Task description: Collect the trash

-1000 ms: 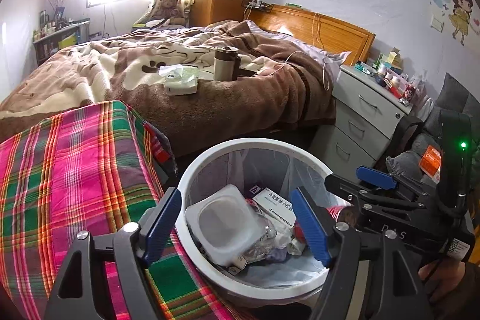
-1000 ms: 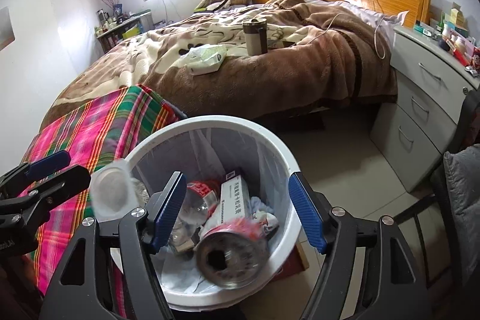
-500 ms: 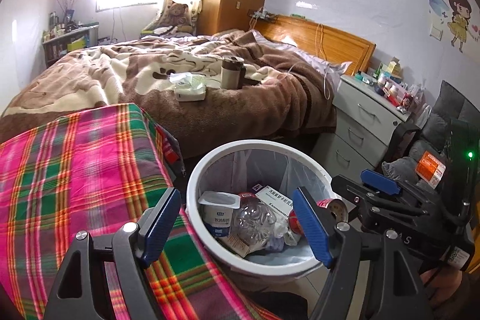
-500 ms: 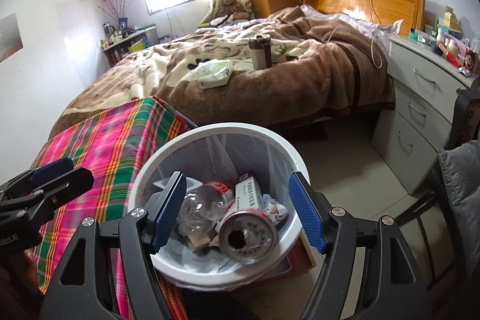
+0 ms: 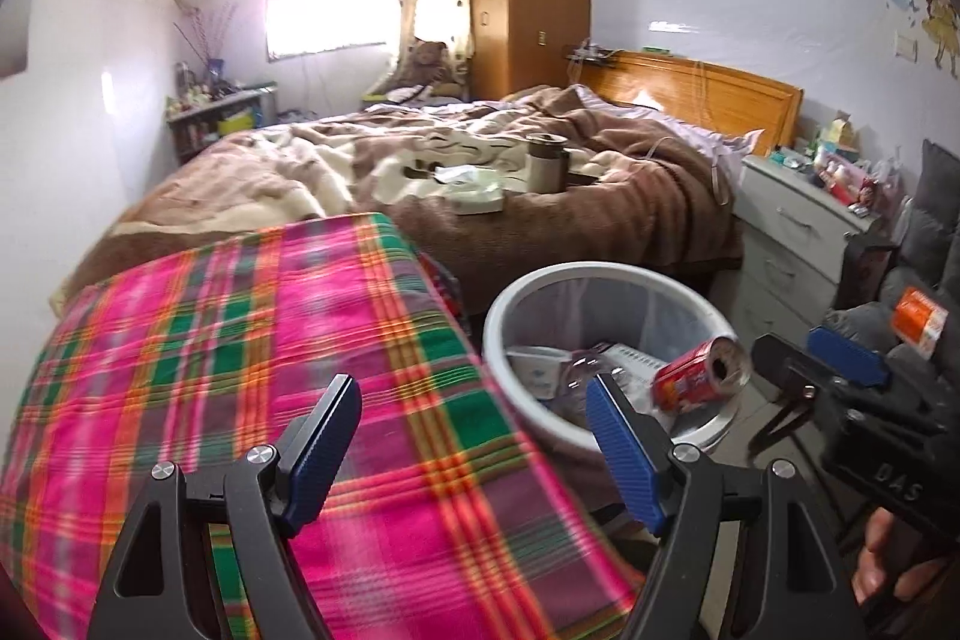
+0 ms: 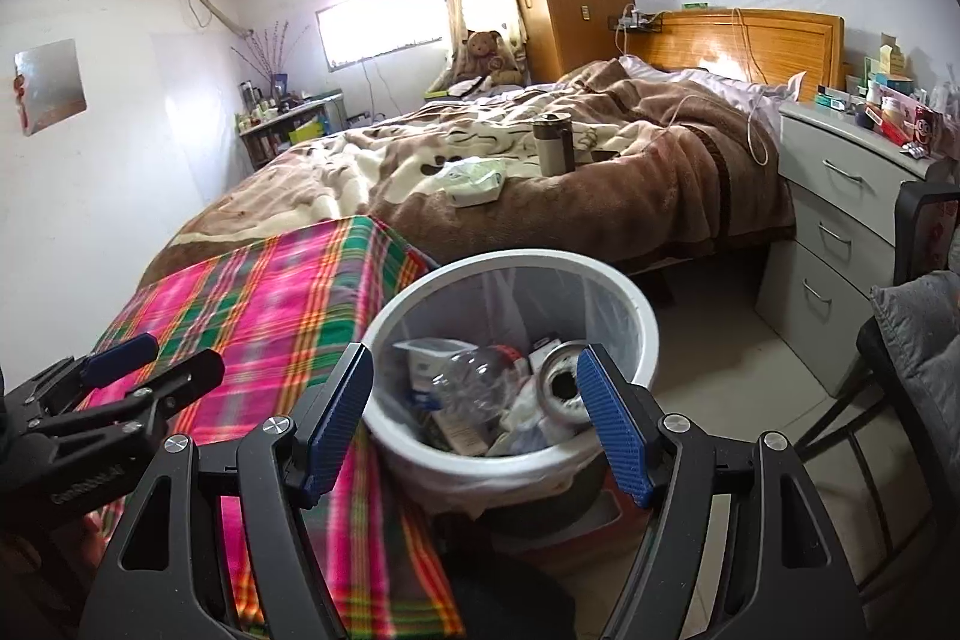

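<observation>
Our left gripper (image 5: 474,436) and right gripper (image 6: 474,418), both spread and empty, had drawn back from the round white plastic bin (image 6: 630,304). The red drinks can (image 5: 696,376), clear bottle (image 6: 474,382) and cartons lay inside, so that load was done.

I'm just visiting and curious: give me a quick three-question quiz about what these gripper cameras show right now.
1. True or false: the left gripper holds trash.
2. Where does the red can lie? A) in the white bin B) on the plaid cloth C) on the bed
3. What stands upright on the bed blanket?

Key: 1 false, its jaws are open and empty, like the right gripper. 2 A. 3 a lidded cup.
</observation>
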Motion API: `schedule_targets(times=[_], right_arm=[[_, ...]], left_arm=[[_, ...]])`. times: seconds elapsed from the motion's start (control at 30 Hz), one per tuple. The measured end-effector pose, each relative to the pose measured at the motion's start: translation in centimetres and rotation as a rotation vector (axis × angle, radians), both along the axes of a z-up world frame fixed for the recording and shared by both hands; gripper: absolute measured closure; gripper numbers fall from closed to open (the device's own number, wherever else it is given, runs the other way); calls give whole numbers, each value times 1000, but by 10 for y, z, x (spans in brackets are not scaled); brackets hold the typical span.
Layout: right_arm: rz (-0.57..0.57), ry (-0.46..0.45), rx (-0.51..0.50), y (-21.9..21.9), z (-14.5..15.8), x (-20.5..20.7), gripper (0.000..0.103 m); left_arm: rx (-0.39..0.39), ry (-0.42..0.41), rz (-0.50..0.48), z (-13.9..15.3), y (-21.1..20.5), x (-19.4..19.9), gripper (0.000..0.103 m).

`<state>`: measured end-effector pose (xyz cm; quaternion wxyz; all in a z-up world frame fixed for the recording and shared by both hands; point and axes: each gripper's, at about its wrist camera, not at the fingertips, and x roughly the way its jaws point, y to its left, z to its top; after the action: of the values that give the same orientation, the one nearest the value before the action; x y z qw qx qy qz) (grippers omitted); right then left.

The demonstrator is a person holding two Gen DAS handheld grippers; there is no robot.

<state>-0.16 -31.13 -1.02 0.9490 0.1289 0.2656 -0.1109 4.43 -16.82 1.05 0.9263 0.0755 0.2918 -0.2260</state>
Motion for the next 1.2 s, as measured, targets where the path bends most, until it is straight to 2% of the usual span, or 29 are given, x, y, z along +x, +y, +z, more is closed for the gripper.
schedule_targets(times=[0.2,0.47,0.7,1.2], right_arm=[[-4,-16,-46,16,-1,-10,31],[-25,-49,-61,30,0,-24,31],[-19,-53,-68,38,-2,-26,31],[-17,-49,-64,42,-4,-29,31]], left_arm=[[-52,14,8,-4,24,-17,26],[-67,-28,53,-1,47,-38,26],[-47,-72,78,2,50,-47,26],[-47,-66,68,1,49,-50,26]])
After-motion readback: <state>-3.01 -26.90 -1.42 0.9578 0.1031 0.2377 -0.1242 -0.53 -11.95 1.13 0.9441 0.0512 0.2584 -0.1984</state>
